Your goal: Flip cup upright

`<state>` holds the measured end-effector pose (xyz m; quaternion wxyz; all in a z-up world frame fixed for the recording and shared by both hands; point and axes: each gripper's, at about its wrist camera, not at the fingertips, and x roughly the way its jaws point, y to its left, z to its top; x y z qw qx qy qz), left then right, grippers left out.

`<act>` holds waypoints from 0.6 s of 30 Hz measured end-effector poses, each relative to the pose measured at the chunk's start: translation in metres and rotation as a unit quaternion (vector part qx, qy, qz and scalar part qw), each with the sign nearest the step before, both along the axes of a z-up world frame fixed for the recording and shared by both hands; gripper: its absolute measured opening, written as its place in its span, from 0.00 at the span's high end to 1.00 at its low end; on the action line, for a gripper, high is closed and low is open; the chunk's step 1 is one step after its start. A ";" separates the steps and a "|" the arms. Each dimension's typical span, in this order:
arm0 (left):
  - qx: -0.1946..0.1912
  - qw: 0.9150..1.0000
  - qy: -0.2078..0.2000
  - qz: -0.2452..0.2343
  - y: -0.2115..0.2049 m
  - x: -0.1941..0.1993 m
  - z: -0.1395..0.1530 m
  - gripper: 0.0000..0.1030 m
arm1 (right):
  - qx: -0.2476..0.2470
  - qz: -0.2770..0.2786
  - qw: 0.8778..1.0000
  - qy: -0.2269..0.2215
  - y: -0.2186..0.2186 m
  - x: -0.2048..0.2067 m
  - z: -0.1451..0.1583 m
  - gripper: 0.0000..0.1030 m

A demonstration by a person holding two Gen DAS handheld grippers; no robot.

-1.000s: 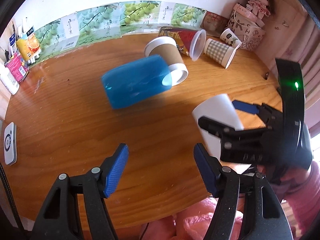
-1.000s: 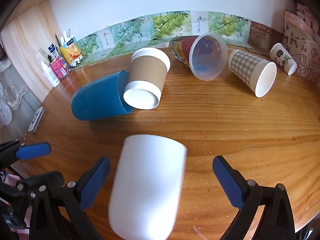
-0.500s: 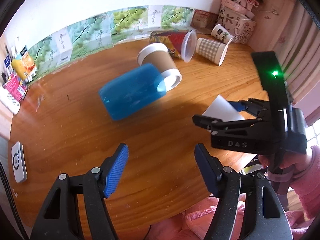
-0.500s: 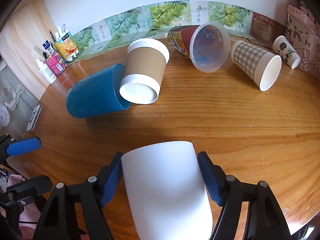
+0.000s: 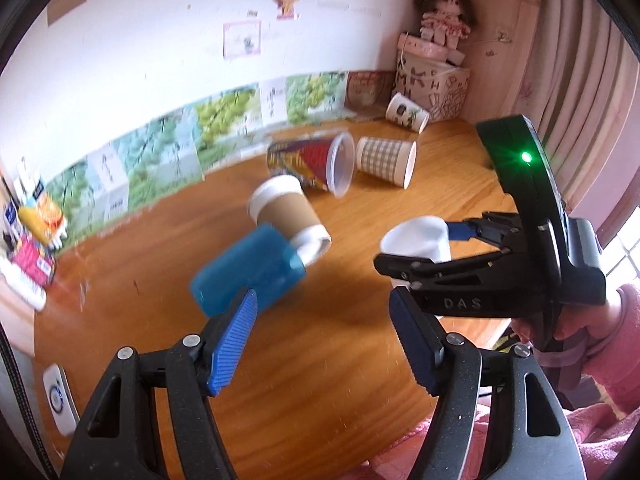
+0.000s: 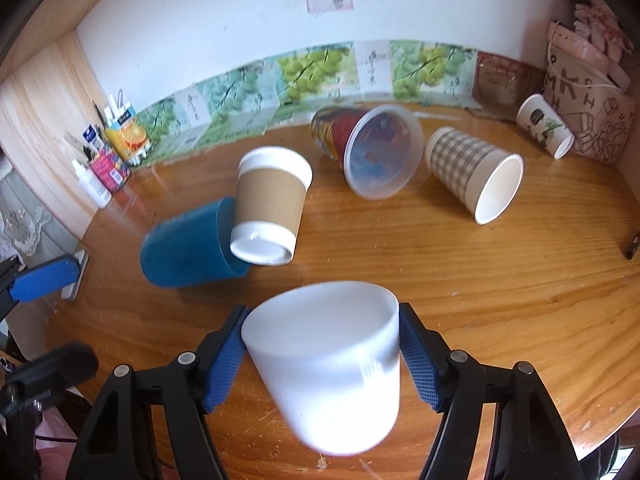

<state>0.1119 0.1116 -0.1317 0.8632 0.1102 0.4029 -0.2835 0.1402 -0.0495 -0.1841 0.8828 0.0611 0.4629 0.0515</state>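
Clamping the white cup [image 6: 328, 364] between its blue pads, the right hand-held gripper [image 6: 320, 360] holds it directly ahead at 12 o'clock, low over the near edge of the surface [image 6: 500, 280]. Its long axis now leans steeply, one end tipped up and away from the camera; a second ago it lay nearly flat with the pads spread wide. The left hand-held gripper [image 5: 324, 336] hangs released and empty, the cup at its 1 o'clock, farther off.
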 end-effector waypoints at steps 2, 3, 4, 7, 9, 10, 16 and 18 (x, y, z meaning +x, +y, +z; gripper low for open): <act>-0.005 1.000 -0.012 -0.003 -0.001 0.006 0.006 0.30 | 0.001 -0.007 1.000 -0.011 -0.003 -0.002 0.006 0.31; -0.007 1.000 -0.016 -0.004 -0.002 0.008 0.008 0.30 | 0.002 -0.010 1.000 -0.013 -0.003 -0.002 0.007 0.32; -0.010 1.000 -0.020 -0.006 -0.002 0.010 0.010 0.30 | 0.003 -0.013 1.000 -0.016 -0.004 -0.002 0.008 0.32; -0.012 0.999 -0.028 -0.013 -0.004 0.014 0.012 0.30 | 0.008 -0.024 0.999 -0.024 -0.008 -0.003 0.010 0.32; -0.011 0.999 -0.032 -0.018 -0.006 0.016 0.013 0.30 | 0.011 -0.030 0.999 -0.029 -0.009 -0.005 0.011 0.32; -0.011 0.999 -0.033 -0.021 -0.008 0.016 0.013 0.30 | 0.013 -0.032 0.999 -0.030 -0.010 -0.006 0.011 0.32; -0.007 0.999 -0.028 -0.029 -0.016 0.018 0.011 0.29 | 0.012 -0.031 0.999 -0.029 -0.012 -0.010 0.008 0.32; -0.008 0.999 -0.027 -0.028 -0.018 0.017 0.012 0.29 | 0.008 -0.024 0.999 -0.023 -0.011 -0.011 0.009 0.32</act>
